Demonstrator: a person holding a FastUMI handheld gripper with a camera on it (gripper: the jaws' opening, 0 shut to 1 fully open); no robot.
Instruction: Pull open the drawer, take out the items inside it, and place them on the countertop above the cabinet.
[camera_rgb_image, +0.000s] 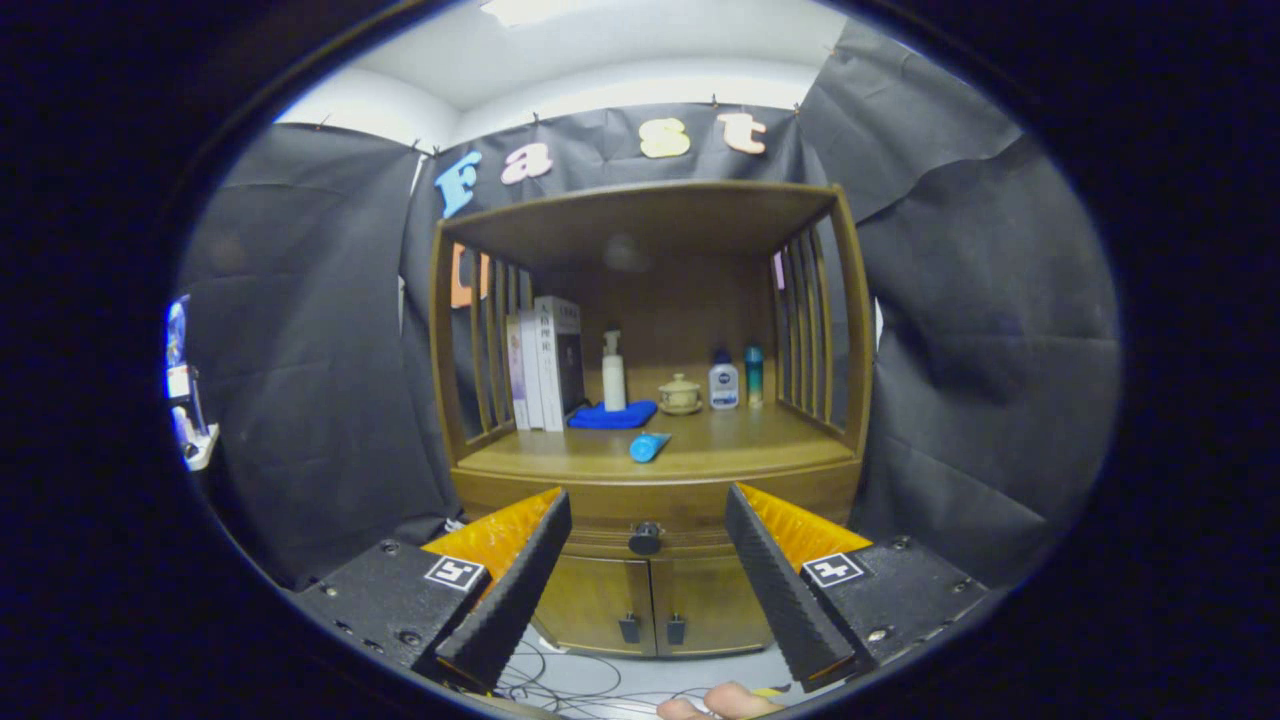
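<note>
- The gripper (648, 560) is hanging in front of the cabinet (650, 590), fingers (515, 590) released, gripping nothing.
- The drawer (650, 520) is sitting closed at 12 o'clock, its knob (645, 538) showing between the fingers.
- A blue tube (649, 446) is lying on the worktop (560, 455) beyond.

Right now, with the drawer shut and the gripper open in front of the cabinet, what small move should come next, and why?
Probably ease the gripper straight forward so its spread fingers bracket the drawer knob. The drawer looks fully closed, the knob sits centred between the fingers but beyond their tips, and nothing is held.
</note>
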